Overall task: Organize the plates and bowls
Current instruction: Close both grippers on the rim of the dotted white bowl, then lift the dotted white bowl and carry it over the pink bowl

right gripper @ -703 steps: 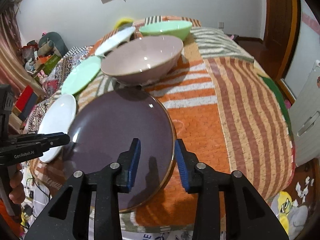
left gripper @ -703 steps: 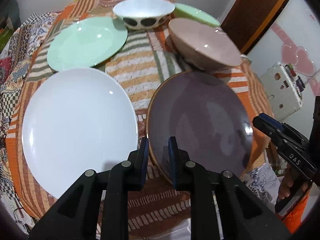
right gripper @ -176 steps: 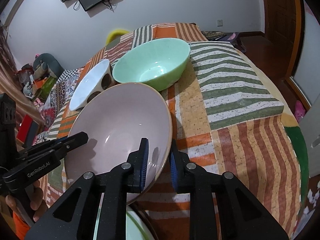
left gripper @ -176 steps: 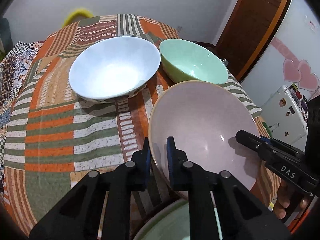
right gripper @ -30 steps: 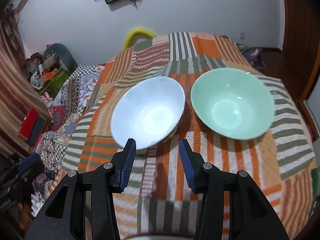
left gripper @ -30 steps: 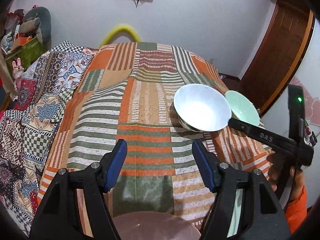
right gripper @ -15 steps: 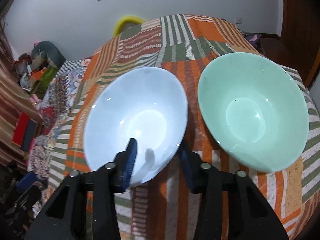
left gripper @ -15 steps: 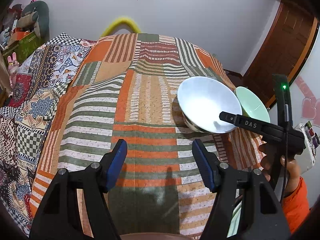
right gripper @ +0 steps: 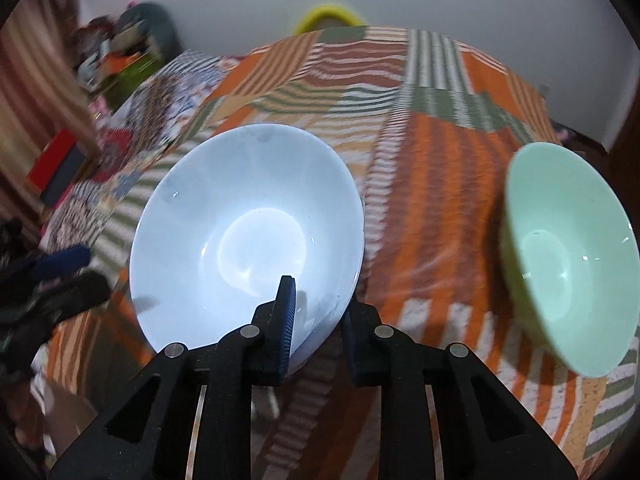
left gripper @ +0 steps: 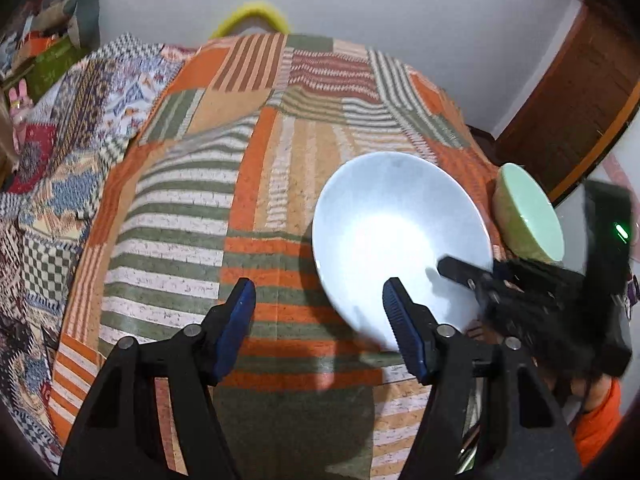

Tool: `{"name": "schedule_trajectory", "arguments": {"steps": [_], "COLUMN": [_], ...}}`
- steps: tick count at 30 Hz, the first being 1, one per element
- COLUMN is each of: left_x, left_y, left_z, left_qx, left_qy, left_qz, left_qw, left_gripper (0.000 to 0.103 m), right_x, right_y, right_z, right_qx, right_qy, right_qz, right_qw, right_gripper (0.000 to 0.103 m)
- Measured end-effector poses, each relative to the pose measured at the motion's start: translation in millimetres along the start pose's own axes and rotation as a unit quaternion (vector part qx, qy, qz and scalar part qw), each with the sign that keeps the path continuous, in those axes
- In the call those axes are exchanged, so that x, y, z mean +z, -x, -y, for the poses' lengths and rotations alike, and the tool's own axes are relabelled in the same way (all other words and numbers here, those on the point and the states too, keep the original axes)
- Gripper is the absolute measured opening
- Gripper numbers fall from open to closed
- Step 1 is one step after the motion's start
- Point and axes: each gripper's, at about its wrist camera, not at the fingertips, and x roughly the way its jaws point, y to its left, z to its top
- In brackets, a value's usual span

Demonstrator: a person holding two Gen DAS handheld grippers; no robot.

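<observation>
A white bowl point(left gripper: 400, 232) point(right gripper: 240, 232) stands on the patchwork cloth, with a green bowl point(left gripper: 528, 216) point(right gripper: 568, 252) apart to its right. My right gripper point(right gripper: 318, 304) is shut on the white bowl's near rim, one finger inside and one outside. In the left wrist view that gripper point(left gripper: 516, 292) reaches in from the right, blurred. My left gripper point(left gripper: 318, 304) hovers at the bowl's near-left side with its jaws closing. The bowl's rim shows in the gap beside its right finger point(left gripper: 400, 320), and neither pad presses on it.
The striped orange and green tablecloth point(left gripper: 192, 208) covers a round table. A yellow chair back point(left gripper: 250, 16) stands behind it, a wooden door point(left gripper: 580, 80) at the right, and clutter point(right gripper: 116, 52) at the left. A person's hand in an orange sleeve point(left gripper: 596, 420) holds the right gripper.
The right gripper dropped onto the white bowl's near rim and shut on it. The left gripper sank closer to the bowl, and its jaws narrowed a little.
</observation>
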Motion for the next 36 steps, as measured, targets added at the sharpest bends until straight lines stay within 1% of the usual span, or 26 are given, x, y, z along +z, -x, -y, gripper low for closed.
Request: {"name": "schedule_trajectory", "arguments": {"steps": [2, 3, 6, 8, 11, 15, 20, 21, 22, 24, 30, 36], "left_x": [0.2, 0.0, -2.4, -4.9, -8.2, -10.4, -11.4, -11.4, -12.1, -13.3, -20.3, -26.1], "left_y": [-8.3, -13.1, -22.8, -27.0, -29.2, -25.6, -22.5, -21.8, -20.4, -17.2, 6.2, 41.7], "left_z": [-5.4, -8.5, -13.9, -15.1, -15.2, -12.3, -5.9, -5.0, -3.8, -1.8, 12.3, 26.3], "left_qx": [-0.005, -0.008, -0.012, -0.017, -0.023, -0.025, -0.015, -0.013, -0.01, -0.006, 0.004, -0.002], "left_qy": [0.009, 0.014, 0.024, 0.025, 0.024, 0.018, 0.003, 0.0, -0.003, -0.008, -0.034, -0.048], "left_qz": [-0.016, -0.026, -0.04, -0.047, -0.047, -0.04, -0.034, -0.034, -0.032, -0.029, -0.01, 0.016], "left_qw": [0.9998, 0.9995, 0.9989, 0.9985, 0.9983, 0.9987, 0.9993, 0.9993, 0.9994, 0.9995, 0.9994, 0.9987], "left_gripper": [0.049, 0.047, 0.035, 0.022, 0.015, 0.011, 0.011, 0.011, 0.011, 0.011, 0.012, 0.012], "right_x": [-3.8, -5.0, -6.4, -4.5, -2.0, -4.3, -5.1, -5.5, -5.5, -6.1, -12.3, -15.8], "right_y": [0.5, 0.4, -1.3, -2.1, -1.4, -0.7, 0.8, 2.7, 4.5, 6.5, 22.2, 58.1], "right_z": [-5.5, -8.0, -11.3, -11.3, -9.8, -6.6, -5.6, -6.9, -8.3, -11.1, -14.4, -17.3], "right_qx": [0.012, 0.015, 0.029, 0.03, 0.03, 0.032, 0.033, 0.04, 0.034, 0.028, 0.022, 0.026], "right_qy": [0.01, 0.012, 0.009, 0.002, -0.008, -0.024, -0.039, -0.038, -0.036, -0.029, -0.025, -0.028], "right_qz": [-0.006, -0.007, -0.017, -0.022, -0.02, -0.019, -0.013, -0.012, -0.011, -0.011, 0.0, 0.032], "right_qw": [1.0, 1.0, 0.999, 0.999, 0.999, 0.999, 0.999, 0.998, 0.999, 0.999, 0.999, 0.999], "right_gripper": [0.019, 0.019, 0.019, 0.019, 0.019, 0.02, 0.021, 0.019, 0.017, 0.017, 0.017, 0.017]}}
